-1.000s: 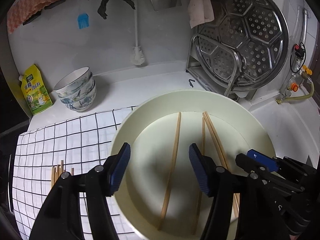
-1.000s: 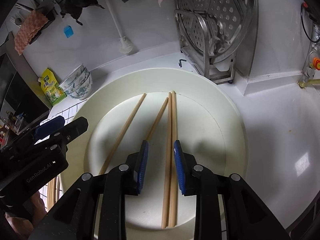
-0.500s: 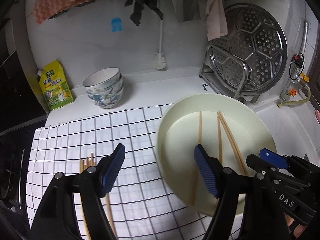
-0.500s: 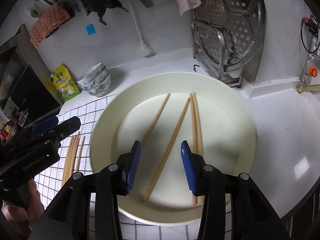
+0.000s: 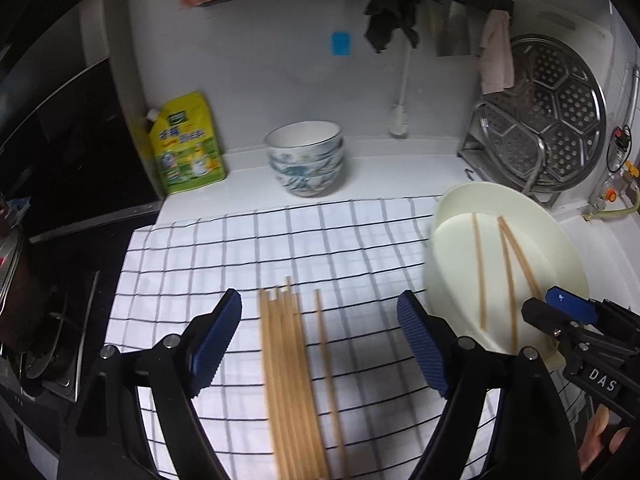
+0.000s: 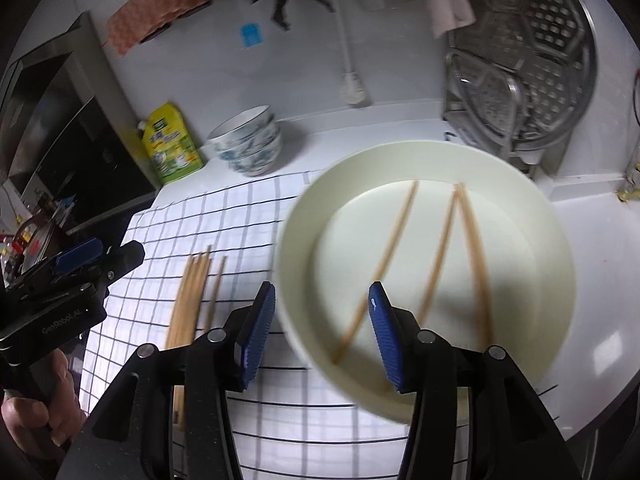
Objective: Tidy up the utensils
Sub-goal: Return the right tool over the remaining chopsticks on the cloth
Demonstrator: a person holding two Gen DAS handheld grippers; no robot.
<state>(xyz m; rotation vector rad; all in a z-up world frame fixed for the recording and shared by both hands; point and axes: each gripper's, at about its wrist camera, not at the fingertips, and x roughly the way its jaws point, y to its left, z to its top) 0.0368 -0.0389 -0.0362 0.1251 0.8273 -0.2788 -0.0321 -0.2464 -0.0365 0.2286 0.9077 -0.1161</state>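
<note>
My left claw point(image 5: 318, 344) hangs spread wide above the checked cloth point(image 5: 224, 256) on the counter point(image 5: 384, 168); its jaws have just been opening and nothing is between them. Directly below it a bundle of wooden chopsticks point(image 5: 286, 364) lies on the cloth, with one single chopstick point(image 5: 326, 360) just beside the bundle to the right.

My right claw point(image 6: 320, 336) is also spread, its jaws having just been opening, and it pinches nothing. It hangs over the near-left rim of the cream plate point(image 6: 560, 272). The plate sits on the counter at the right edge of the cloth. Four chopsticks in the plate point(image 6: 440, 252) remain: one apart on the left, three fanned out from a shared far end. The right-wrist view is blurred.

At the back of the counter stand stacked patterned bowls point(image 5: 306, 160), a yellow pouch point(image 5: 186, 144) and a metal steamer tray point(image 5: 560, 116) upright in a rack. Part of a hand point(image 6: 36, 408) shows on the left claw's grip.
</note>
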